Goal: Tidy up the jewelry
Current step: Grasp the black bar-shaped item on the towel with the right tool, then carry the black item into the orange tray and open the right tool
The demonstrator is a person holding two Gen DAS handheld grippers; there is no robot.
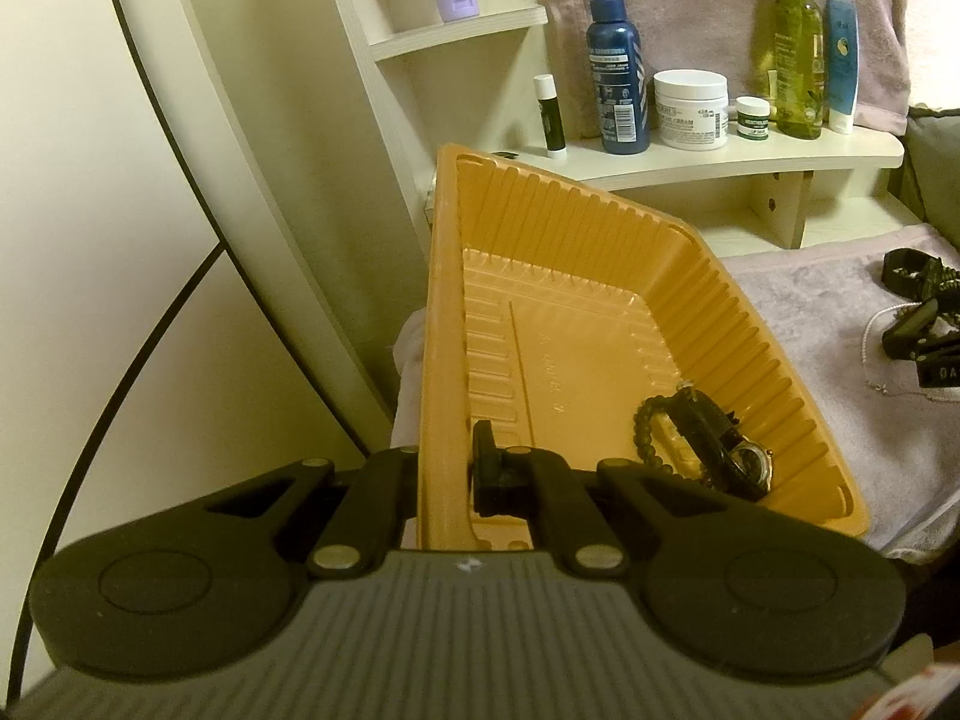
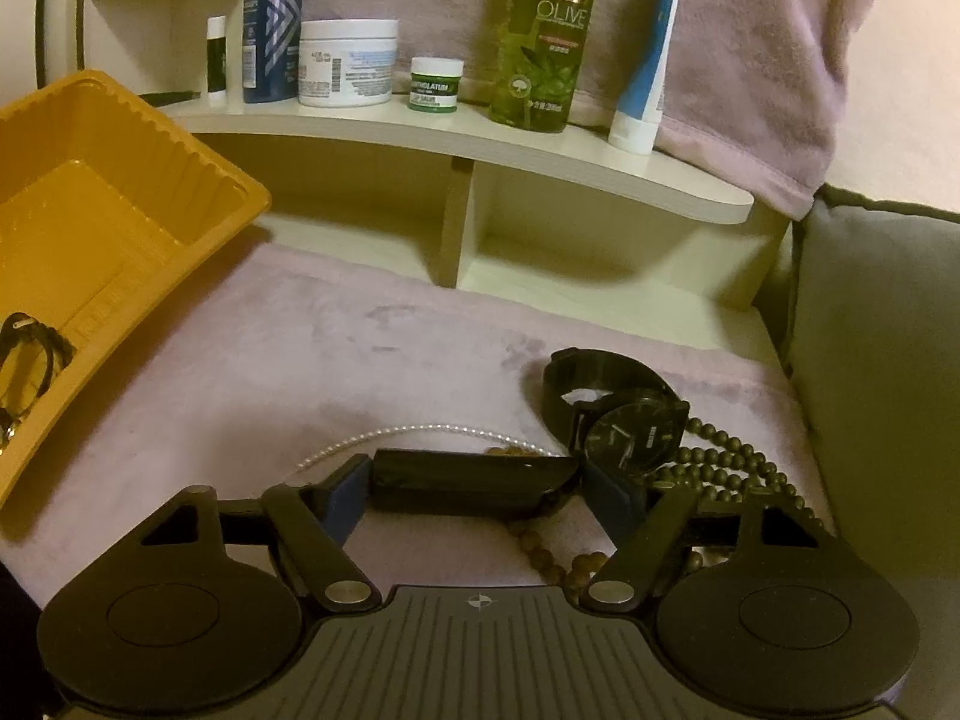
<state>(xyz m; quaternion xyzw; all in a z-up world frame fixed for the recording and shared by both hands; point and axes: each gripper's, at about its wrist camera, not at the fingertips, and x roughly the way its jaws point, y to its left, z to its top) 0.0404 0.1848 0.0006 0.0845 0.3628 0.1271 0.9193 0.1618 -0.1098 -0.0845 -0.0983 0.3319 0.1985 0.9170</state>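
My left gripper is shut on the near rim of an orange ribbed plastic tray and holds it tilted. A dark bead bracelet and a black watch lie in the tray's lower right corner. The tray also shows in the right wrist view. My right gripper is wide open around a black smartwatch on the towel. Beside it lie a black wristwatch, a thin pearl necklace and brown bead strands.
A lilac towel covers the surface. A cream shelf behind holds a blue spray bottle, white jar, small green jar, olive bottle and tube. A grey cushion is right.
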